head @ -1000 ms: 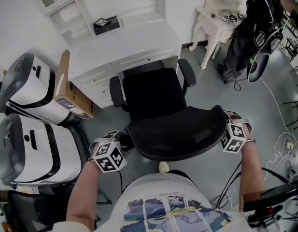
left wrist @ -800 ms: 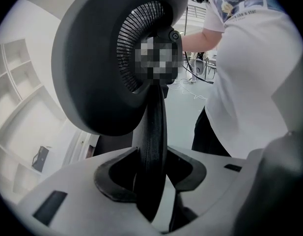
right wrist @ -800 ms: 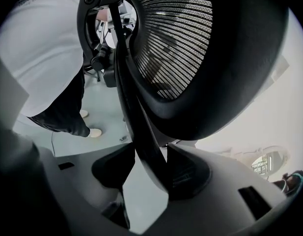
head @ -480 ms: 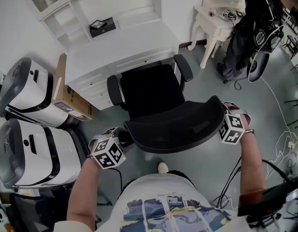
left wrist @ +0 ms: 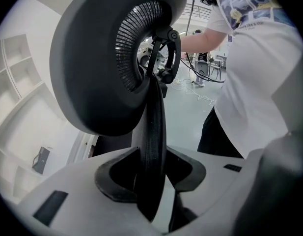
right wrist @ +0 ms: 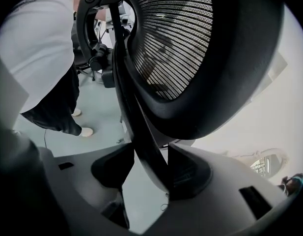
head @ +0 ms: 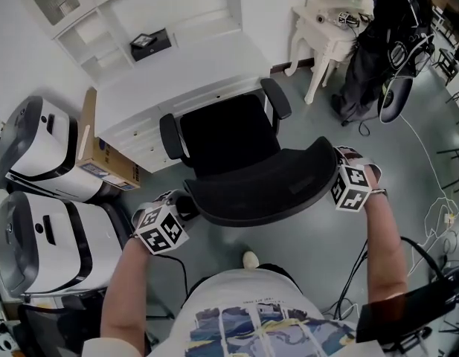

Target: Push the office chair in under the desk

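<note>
My left gripper and right gripper pinch the chair back; an uneven push (it may swivel) could jam an armrest against the desk.

The black chair stands upright in the middle of the floor, facing the white desk on the far side. The far edge of its seat and both armrests meet the desk's near edge. Its curved mesh backrest is nearest. The desk has drawers along its front and shelves above.
</note>
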`<state>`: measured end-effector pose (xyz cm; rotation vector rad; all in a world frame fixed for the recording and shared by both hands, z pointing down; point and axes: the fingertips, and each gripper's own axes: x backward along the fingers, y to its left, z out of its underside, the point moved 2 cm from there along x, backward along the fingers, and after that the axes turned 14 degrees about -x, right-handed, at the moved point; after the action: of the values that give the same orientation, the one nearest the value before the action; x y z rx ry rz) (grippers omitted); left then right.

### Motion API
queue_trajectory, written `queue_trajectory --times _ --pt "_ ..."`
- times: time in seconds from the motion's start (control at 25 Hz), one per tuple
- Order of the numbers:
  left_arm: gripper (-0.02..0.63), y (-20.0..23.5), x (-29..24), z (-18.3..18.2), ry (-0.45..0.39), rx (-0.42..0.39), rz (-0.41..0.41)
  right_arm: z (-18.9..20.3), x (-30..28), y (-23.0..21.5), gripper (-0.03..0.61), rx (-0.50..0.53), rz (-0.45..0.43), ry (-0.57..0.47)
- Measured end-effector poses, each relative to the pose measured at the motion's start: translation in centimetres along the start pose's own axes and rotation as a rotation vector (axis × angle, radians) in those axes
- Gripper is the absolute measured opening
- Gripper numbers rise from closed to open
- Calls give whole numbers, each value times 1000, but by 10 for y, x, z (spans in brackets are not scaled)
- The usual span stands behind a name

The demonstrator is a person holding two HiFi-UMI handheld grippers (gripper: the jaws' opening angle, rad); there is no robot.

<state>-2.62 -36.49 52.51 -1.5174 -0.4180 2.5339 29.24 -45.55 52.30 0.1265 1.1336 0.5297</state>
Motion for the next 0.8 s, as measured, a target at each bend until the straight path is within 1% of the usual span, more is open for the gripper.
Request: queue_trajectory --times 0.28,0.4,0.68,0.8 --pt "160 13 -2 4 -3 -2 4 -5 -7 -11 232 -3 -1 -5" --pt "160 14 -1 5 -12 -4 14 -4 -7 -10 236 -8 -17 1" --pt "163 16 -2 3 -35 1 32 -3 -8 -14 241 -14 -21 9" --pt "170 17 -3 2 -39 10 37 -1 -9 -15 255 -37 -17 11"
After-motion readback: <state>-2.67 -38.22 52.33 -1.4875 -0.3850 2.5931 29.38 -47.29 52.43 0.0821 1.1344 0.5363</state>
